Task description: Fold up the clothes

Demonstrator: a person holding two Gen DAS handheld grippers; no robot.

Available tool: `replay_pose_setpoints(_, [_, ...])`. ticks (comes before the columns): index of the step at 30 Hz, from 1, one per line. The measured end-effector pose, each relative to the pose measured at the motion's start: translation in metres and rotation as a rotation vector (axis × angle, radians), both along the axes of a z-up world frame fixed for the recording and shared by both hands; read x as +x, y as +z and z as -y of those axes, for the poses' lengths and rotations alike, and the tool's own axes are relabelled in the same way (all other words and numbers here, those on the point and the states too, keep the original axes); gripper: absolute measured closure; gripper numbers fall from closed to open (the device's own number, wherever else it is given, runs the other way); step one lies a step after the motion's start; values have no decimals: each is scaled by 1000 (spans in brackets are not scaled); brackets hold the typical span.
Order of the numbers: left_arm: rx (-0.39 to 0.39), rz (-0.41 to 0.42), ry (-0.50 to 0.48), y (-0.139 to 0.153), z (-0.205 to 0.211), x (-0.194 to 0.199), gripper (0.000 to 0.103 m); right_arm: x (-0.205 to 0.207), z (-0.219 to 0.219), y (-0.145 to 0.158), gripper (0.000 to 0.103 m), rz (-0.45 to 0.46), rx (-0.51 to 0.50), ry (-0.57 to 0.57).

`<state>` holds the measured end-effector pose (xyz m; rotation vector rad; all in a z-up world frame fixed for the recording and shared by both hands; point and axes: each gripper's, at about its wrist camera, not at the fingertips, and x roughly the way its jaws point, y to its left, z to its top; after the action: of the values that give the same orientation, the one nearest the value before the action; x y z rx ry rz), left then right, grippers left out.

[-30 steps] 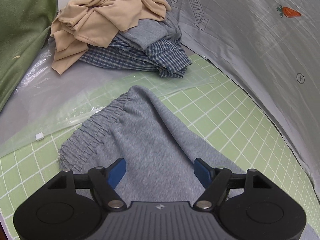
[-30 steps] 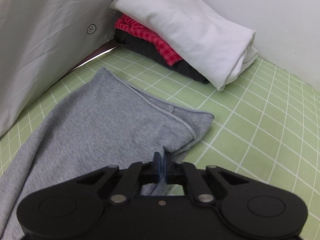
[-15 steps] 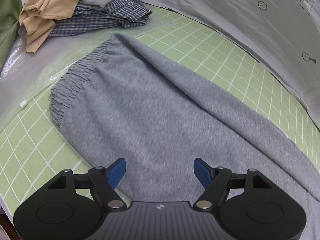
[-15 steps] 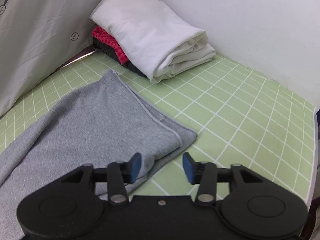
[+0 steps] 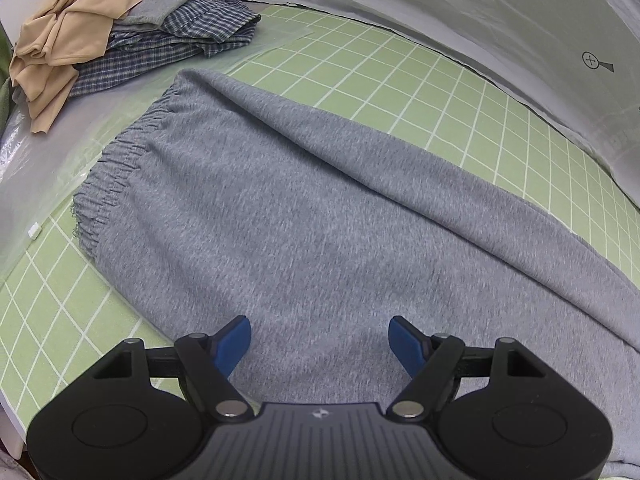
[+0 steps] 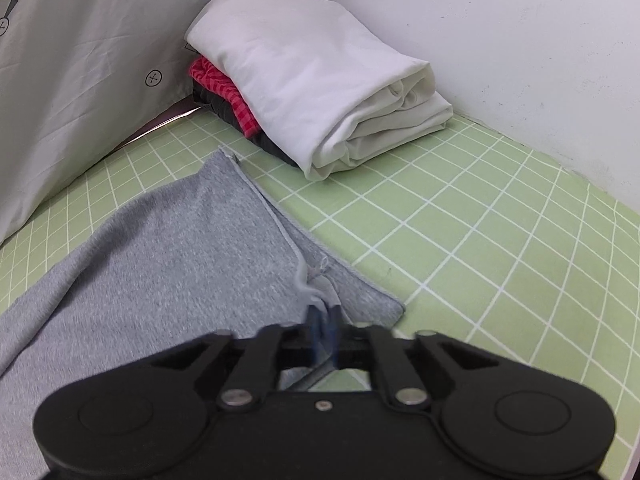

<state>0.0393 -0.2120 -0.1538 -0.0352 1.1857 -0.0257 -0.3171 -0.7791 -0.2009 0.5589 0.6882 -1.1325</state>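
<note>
Lying stretched across the green grid surface (image 5: 420, 80), the grey sweatpants (image 5: 304, 216) have their gathered waistband at the far left in the left wrist view and the leg hems off toward the right claw's side.

Biggest change from half a second ago: the right claw (image 6: 325, 322) was spread open just short of the hem corner, and now it's pinched closed on the hem edge of the grey sweatpants (image 6: 192, 256), with a little ridge of fabric bunched up right in front of the blue pads. A second ago it was closed too, so it let go and re-gripped.

The left claw (image 5: 320, 340) hasn't changed its spread, blue fingers (image 5: 234, 338) wide apart with nothing between them, hovering over the middle of the pants. Its view has pulled back a bit more, so more of the leg and the surface shows.

The messy pile (image 5: 120, 20) of tan, grey and plaid clothes sits past the waistband on clear plastic. The folded stack (image 6: 312, 80), white on top of red and dark pieces, sits in the corner just beyond the hem, not touching it.
</note>
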Motion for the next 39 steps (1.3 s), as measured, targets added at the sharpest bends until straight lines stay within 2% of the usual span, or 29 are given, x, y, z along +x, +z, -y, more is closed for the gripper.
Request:
replay_pose_setpoints(6, [31,-19,-32,-6,10,-4,27,-12,4,42,103,0,-148,23])
replay_pose_setpoints(10, [33,-28,-43,-8,12,-3,27,-15,22,33,102,-63,-113,-4])
replay_pose_setpoints(12, [37,-26,-56,-9,14,-2,27,0,10,32,96,-76,-113,39])
replay_pose_setpoints(13, [42,-23,-64,-8,15,-2,27,8,4,32,83,-83,-113,61])
replay_pose_setpoints(15, [58,-14,-83,-7,19,-1,26,24,-7,31,39,-97,-113,104])
replay_pose_setpoints(16, [59,-12,-94,-7,22,0,25,31,-13,31,34,-103,-113,125])
replay_pose_setpoints(19, [55,-5,-139,-6,33,3,25,56,-31,30,31,-120,-112,194])
replay_pose_setpoints(23, [75,14,-234,-7,57,9,24,106,-61,31,23,-82,-76,343])
replay_pose_setpoints(27, [88,28,-330,-12,85,15,24,156,-90,23,23,-96,-34,493])
replay_pose_setpoints(31, [88,39,-396,-21,108,22,24,188,-113,15,23,-104,-9,610])
replay_pose_setpoints(34, [76,45,-413,-28,121,27,24,205,-125,10,23,-106,9,655])
replay_pose_setpoints(39, [50,86,-388,-34,131,44,22,230,-129,5,21,-103,30,686])
